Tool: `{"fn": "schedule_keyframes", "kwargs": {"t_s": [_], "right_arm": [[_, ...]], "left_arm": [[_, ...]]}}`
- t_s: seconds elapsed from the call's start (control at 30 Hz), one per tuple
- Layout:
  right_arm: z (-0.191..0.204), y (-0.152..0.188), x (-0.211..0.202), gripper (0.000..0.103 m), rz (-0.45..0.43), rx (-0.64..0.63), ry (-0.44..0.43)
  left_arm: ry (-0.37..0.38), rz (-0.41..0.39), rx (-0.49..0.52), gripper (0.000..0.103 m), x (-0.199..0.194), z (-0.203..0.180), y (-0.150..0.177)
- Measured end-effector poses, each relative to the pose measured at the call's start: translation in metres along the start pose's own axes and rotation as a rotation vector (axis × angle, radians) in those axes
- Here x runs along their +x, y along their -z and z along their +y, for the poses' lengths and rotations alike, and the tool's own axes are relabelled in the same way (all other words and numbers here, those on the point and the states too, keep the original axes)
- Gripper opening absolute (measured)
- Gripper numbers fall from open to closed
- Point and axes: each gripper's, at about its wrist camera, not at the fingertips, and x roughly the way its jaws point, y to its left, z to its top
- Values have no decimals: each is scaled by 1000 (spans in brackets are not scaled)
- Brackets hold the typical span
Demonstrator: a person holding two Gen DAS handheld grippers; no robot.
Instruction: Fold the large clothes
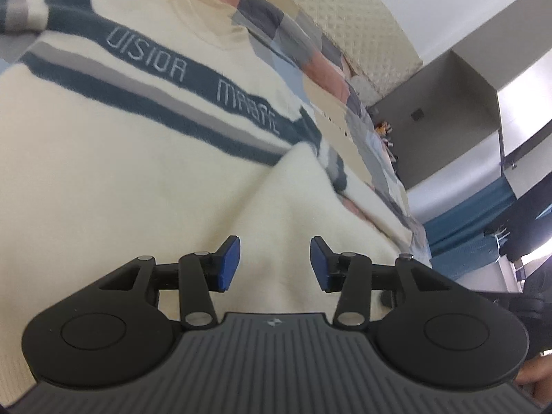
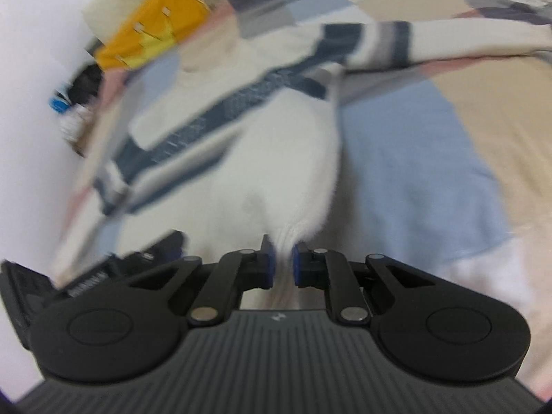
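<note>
Sweater (image 2: 276, 172) hem pinched in right tongs (image 2: 283, 265); no containers.

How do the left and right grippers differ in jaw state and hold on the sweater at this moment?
The left gripper has its jaws standing apart; the right gripper has them nearly together. The left holds nothing, with the cream sweater lying behind the gap; the right pinches a bunched fold of the sweater's fabric. The left view is sharp; the right view is blurred. Both have blue pads and point at the same sweater on the patchwork bedspread.

The cream sweater (image 1: 114, 145) bears "VISION" and a second, unclear word on its dark stripe.
</note>
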Motion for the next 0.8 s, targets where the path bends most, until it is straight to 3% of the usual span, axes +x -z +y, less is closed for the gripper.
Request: {"fn": "schedule_keyframes", "kwargs": {"t_s": [0.1,0.23,0.5,0.6,0.67,0.73,0.8], "right_arm": [[-16,9,0,13,36,-29,101],[-32,25,6,11,101,-15,160],[-18,29,-4,12,95,-62,203],[-18,33,-14,13,76,-10,162],[-15,37,-19,18,57,-5,156],[-13,41,-25,44,25,-13,140],[-11,44,-29,59,-8,-11,117]], "left_arm": [[-7,29,-4,51,5,1,5],[-43,65,30,51,12,-1,12],[-76,104,40,51,19,4,14],[-85,71,37,51,12,7,9],[-97,51,18,51,4,12,3],[-115,33,8,51,-5,18,-2],[-145,25,27,51,-15,22,-8]]}}
